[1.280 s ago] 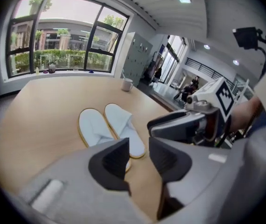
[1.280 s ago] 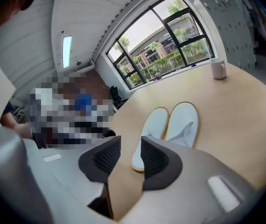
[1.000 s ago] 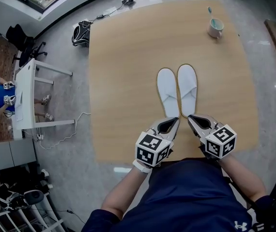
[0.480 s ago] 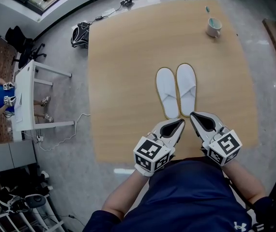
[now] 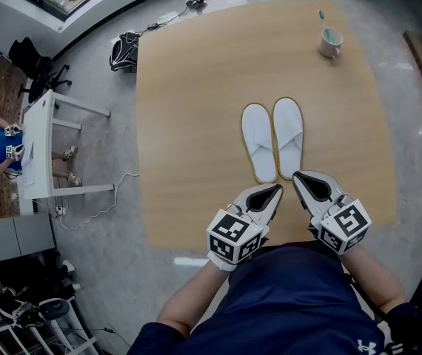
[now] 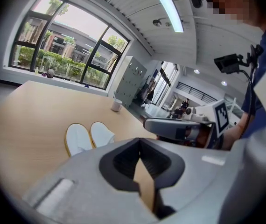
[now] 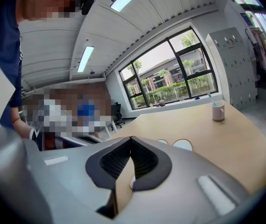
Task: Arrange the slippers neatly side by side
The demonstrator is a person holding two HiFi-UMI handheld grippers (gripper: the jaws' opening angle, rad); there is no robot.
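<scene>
1. two hand-held grippers sat at the near side of the wooden table point(image 5: 189, 109): the left gripper point(image 5: 272, 191) and the right gripper point(image 5: 301, 178), each with its jaws pressed together and pinching nothing.
2. each gripper view agreed: the left gripper point(image 6: 140, 142) had its tips meeting over bare tabletop, and the right gripper point(image 7: 131, 138) did the same, with no slipper between the jaws.
3. just beyond the tips lay the white slippers, heels towards the person and toes pointing away: the left slipper point(image 5: 259, 151) and the right slipper point(image 5: 289, 137).
4. the left gripper sat a little short of its heel. the right gripper was just beside the other heel, and whether it touched could not be told.
5. the slippers lay parallel and close together, inner edges touching or nearly so, with the right slipper set slightly further up the table.
6. a mug point(image 5: 330, 42) stood well apart near the far corner, playing no part.
7. as a judgement, the arranging looked essentially done. at most a small nudge to level the pair remained, then drawing the grippers away.
</scene>
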